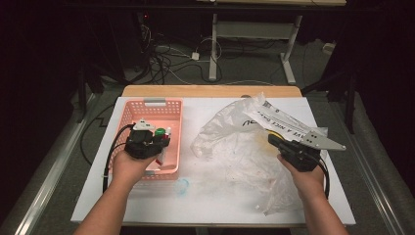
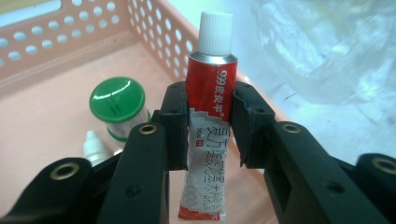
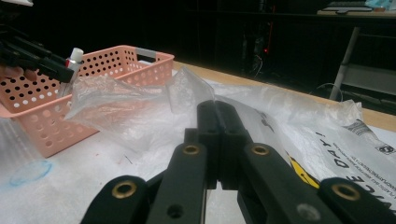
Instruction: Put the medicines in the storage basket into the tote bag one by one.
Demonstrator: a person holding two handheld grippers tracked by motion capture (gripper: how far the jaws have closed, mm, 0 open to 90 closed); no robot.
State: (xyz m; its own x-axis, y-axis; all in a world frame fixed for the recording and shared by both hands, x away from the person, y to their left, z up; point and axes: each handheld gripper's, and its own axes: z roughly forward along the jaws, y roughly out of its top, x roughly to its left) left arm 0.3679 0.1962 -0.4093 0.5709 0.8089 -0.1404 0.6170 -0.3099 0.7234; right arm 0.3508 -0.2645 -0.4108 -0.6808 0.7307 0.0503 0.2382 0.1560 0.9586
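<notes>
My left gripper (image 1: 164,141) (image 2: 210,109) hangs over the pink perforated basket (image 1: 147,105) (image 2: 56,37), shut on a red and white tube (image 2: 210,70) (image 1: 161,155) with a white cap. The tube stands upright between the pads, cap up. On the basket floor below are a green-capped bottle (image 2: 116,100) (image 1: 160,132) and a small white dropper bottle (image 2: 93,144). My right gripper (image 1: 271,139) (image 3: 217,105) lies at the right with its jaws together, pinching the edge of a clear printed plastic bag (image 1: 230,132) (image 3: 130,107), whose film stands up from the tips.
A white mat (image 1: 220,205) covers the table, with a wooden edge (image 1: 210,90) at the back. A small bluish ring (image 1: 182,186) (image 3: 30,171) lies just in front of the basket. Cables and desk legs crowd the dark floor beyond.
</notes>
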